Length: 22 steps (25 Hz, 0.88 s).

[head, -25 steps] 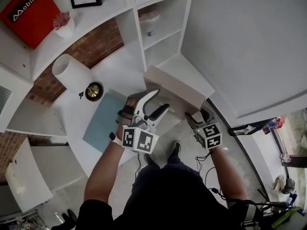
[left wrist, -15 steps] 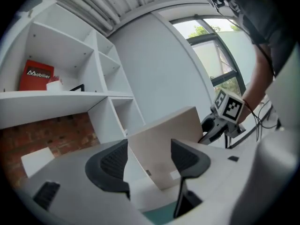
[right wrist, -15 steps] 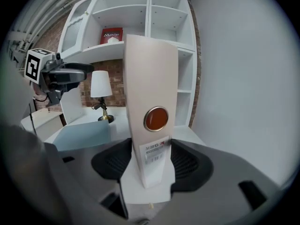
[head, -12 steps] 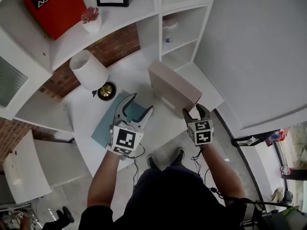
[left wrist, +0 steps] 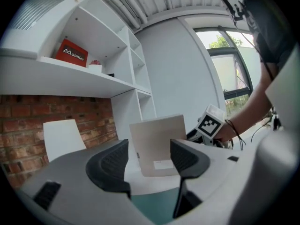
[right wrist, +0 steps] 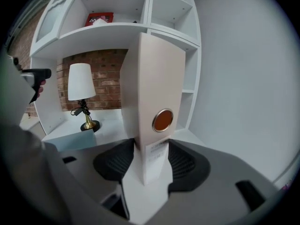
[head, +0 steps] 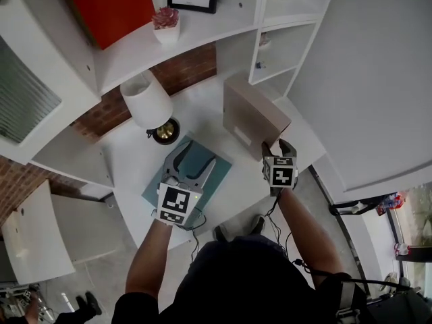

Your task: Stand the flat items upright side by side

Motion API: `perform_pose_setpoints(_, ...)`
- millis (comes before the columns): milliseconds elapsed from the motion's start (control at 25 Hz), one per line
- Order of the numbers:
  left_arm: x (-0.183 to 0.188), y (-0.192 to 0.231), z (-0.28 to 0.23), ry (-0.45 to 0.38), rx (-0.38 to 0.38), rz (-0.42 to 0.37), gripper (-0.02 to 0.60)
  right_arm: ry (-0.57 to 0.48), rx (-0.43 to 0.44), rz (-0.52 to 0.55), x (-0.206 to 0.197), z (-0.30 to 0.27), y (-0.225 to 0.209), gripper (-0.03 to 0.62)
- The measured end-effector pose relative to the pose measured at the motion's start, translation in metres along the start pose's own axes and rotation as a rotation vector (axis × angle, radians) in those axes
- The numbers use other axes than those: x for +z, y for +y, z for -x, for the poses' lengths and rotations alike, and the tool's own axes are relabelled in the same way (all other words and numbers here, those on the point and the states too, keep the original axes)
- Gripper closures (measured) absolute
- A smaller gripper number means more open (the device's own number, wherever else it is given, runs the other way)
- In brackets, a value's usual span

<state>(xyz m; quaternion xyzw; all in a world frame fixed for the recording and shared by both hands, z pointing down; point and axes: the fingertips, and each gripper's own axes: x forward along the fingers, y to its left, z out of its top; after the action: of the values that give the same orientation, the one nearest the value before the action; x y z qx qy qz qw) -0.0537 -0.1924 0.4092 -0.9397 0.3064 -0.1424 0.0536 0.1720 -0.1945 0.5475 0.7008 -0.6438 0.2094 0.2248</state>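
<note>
head: steeply down onto desk | left claw, right claw: low, close | shared: beige binder

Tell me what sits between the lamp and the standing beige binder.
Nothing: in the head view only bare white desk separates lamp and binder.

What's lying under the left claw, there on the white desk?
A flat teal folder lies on the desk beneath the open left gripper. The gripper covers its near part; anything beneath the folder is hidden.

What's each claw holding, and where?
Right claw, jaws just closing further, clamps the upright beige binder at the spine's lower end. Left claw: open, holding nothing.
</note>
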Motion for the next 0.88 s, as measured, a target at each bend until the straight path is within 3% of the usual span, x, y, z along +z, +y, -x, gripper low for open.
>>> perform_pose_setpoints(360, -0.021, 0.032, 0.023, 0.002, 0.024, 0.098, 0.312, -0.005, -0.046, -0.042, 0.02, -0.027, 0.017, 0.39)
perform_pose_setpoints(560, -0.027, 0.033, 0.005, 0.003, 0.003, 0.135, 0.313, -0.035, 0.019, -0.041, 0.028, -0.033, 0.029, 0.365)
perform_pose_setpoints(760, -0.02, 0.026, -0.038, -0.011, -0.054, 0.27, 0.313, -0.095, 0.104, 0.115, 0.035, -0.026, 0.026, 0.28)
perform_pose_setpoints(880, -0.026, 0.021, -0.074, 0.01, -0.082, 0.364, 0.313, -0.103, 0.155, 0.212, 0.036, -0.032, 0.022, 0.263)
